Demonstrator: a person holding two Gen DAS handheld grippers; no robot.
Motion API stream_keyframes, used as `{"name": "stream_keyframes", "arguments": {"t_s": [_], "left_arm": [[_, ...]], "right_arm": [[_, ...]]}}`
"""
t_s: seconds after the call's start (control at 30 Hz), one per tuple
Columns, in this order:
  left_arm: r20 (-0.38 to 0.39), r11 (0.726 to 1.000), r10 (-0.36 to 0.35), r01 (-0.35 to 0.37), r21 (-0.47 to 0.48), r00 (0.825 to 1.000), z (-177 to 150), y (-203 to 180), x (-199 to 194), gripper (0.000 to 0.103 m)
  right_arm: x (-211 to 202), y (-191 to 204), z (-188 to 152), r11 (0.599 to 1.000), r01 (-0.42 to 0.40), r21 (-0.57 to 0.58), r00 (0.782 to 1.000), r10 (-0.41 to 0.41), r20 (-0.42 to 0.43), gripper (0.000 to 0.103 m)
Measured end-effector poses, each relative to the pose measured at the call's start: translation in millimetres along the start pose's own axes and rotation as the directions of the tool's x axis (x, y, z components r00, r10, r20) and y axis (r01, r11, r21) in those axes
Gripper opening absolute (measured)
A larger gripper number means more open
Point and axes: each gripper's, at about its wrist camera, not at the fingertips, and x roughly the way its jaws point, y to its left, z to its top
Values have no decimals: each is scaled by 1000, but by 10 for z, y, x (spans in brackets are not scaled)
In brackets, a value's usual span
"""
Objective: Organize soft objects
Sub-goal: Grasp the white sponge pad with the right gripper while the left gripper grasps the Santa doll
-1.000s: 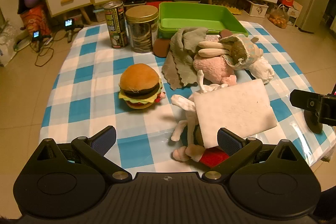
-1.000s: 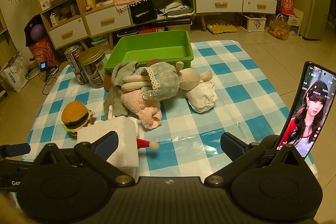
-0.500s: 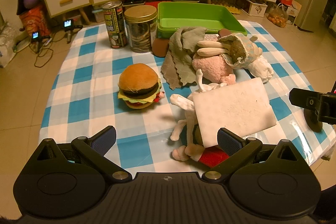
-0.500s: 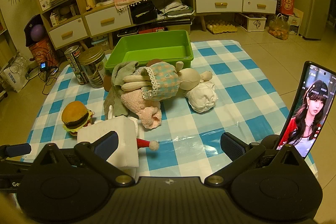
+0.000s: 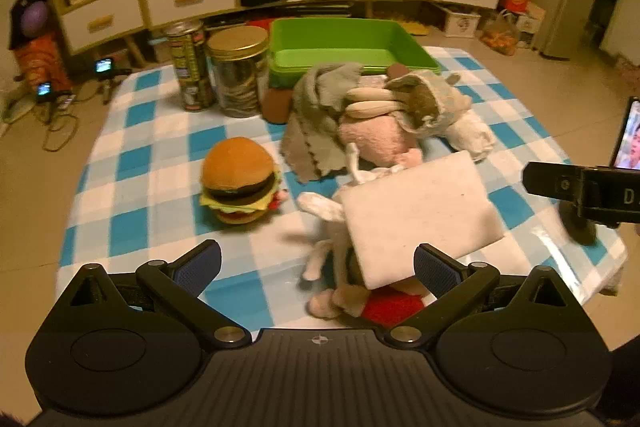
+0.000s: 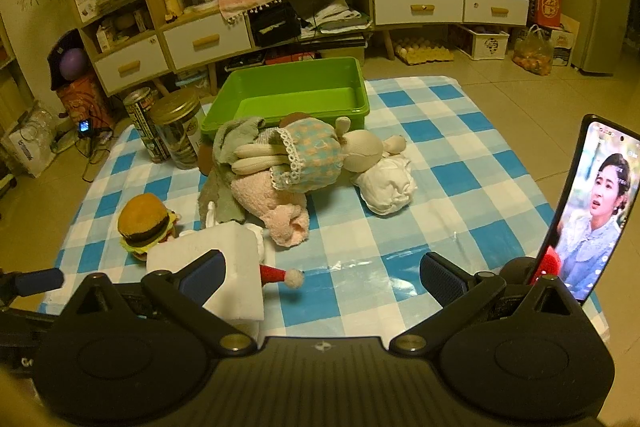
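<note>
Both grippers, left gripper [image 5: 316,263] and right gripper [image 6: 320,271], hover with fingers apart and empty over soft toys [image 6: 288,167] piled beside the empty green tray [image 6: 288,95]; grabbing the tangled pile could drag neighbours off the table [image 6: 460,163].

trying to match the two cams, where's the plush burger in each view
Left wrist: plush burger sits left of centre, left of the white foam block.
Right wrist: plush burger is at far left, behind the foam block.
Shared landmark: green tray at the table's far side.
</note>
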Motion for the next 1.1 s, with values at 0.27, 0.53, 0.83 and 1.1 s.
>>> {"name": "stream_keyframes", "arguments": {"t_s": [0.27,0.53,0.83,1.1], "left_arm": [[56,990,-131,128,53,990,-35,79,197,98],[81,982,-175,167,90,981,-135,100,243,98],[84,969,-229,219,117,970,-308,105,317,96],[97,950,-298,285,129,950,-396,67,338,94]], "right_arm": [[80,-61,-74,995,-87,-47,994,89,62,72],[211,-130,-135,974,-225,15,974,224,46,72],[567,-228,-237,882,-418,217,900,434,-28,61],[798,-328,-324,789,-493,366,838,544,-45,15]]}}
